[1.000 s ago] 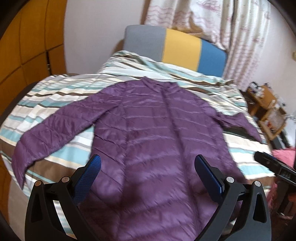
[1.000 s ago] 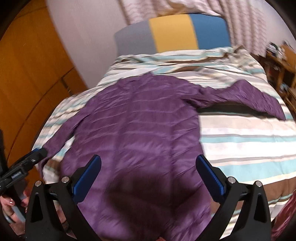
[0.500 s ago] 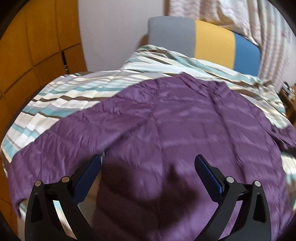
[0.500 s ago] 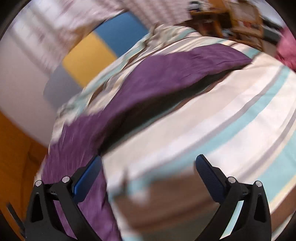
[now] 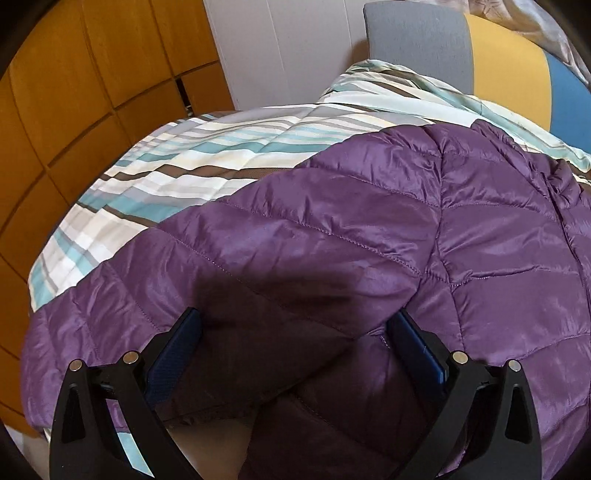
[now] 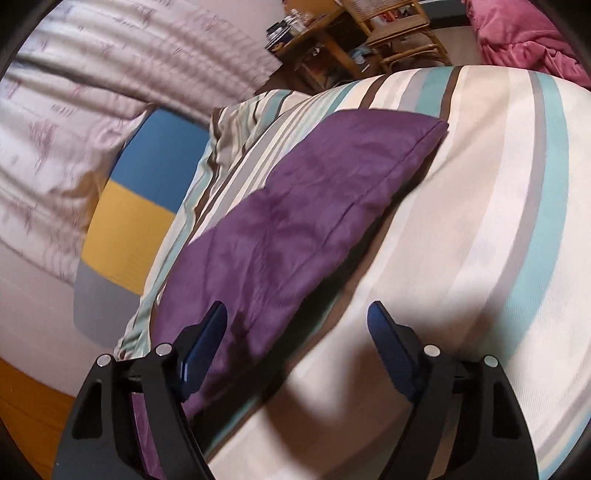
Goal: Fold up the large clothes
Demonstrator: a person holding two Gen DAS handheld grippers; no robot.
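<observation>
A purple quilted jacket (image 5: 369,229) lies spread flat on a striped bedspread (image 5: 207,155). My left gripper (image 5: 297,332) hangs low over the jacket's left sleeve near the armpit. It is open, with sleeve fabric bulging between the blue pads (image 5: 184,339) and the pads not pressing on it. In the right wrist view the other sleeve (image 6: 303,221) stretches out to its cuff on the bedspread (image 6: 480,221). My right gripper (image 6: 297,332) is rolled over that sleeve's near edge, its jaws closing. One fingertip (image 6: 210,332) is above the fabric, the other above the bedspread, and neither grips.
A grey, yellow and blue headboard (image 5: 480,55) stands at the bed's far end. Orange wooden panels (image 5: 74,92) line the left side. Patterned curtains (image 6: 92,92), wicker furniture (image 6: 388,33) and a pink blanket (image 6: 524,33) lie beyond the bed's right edge.
Both grippers dropped closer to the jacket. The left moved over the left sleeve. The right swung to the right sleeve and rolled, and its jaws have narrowed.
</observation>
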